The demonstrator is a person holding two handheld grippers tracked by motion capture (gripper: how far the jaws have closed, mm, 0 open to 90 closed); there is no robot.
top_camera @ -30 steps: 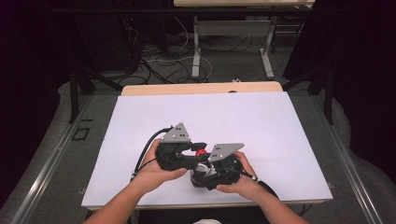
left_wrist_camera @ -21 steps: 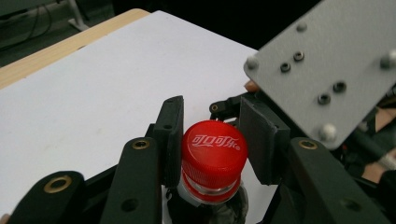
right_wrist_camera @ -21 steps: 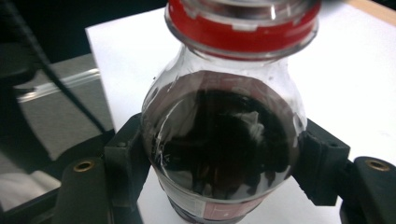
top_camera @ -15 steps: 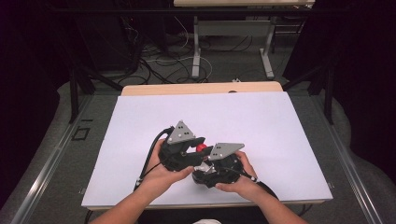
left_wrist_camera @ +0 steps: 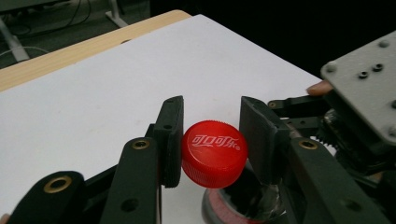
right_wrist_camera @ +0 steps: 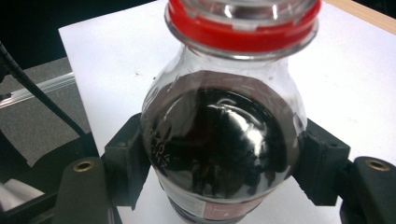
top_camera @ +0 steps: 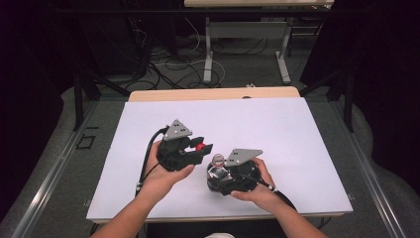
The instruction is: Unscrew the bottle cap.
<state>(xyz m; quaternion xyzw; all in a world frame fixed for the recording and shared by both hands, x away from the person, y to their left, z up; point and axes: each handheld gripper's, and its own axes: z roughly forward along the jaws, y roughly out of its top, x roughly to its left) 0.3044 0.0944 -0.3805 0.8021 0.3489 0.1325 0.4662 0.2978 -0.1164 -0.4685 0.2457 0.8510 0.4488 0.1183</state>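
The right gripper (top_camera: pixel 218 174), at the lower centre of the high view, is clamped on the bottle (right_wrist_camera: pixel 224 140). In the right gripper view both jaws press the dark-filled shoulder of the bottle from either side. Its neck rises to the top edge of that frame, ending in a red ring with no cap above it. In the high view the open bottle mouth (top_camera: pixel 218 159) shows as a pale circle just ahead of this gripper.

The left gripper (top_camera: pixel 200 148) sits up and to the left of it, and its jaws are closed on the red cap (left_wrist_camera: pixel 214 153). In the left gripper view the cap is pinched by its sides between the two pads, printed top facing the camera, with the bottle neck visible below and slightly right of it.

Change from a second ago: the two grippers were then pressed close together at the bottle top. Now the left one stands apart, toward the left of the frame, with the cap in its jaws. The right hand has stayed in place.

Judgement: the cap is off and the unscrewing step is complete. The remaining step is probably to set the cap down on the white table (top_camera: pixel 277 124), which extends to the upper part of the frame.
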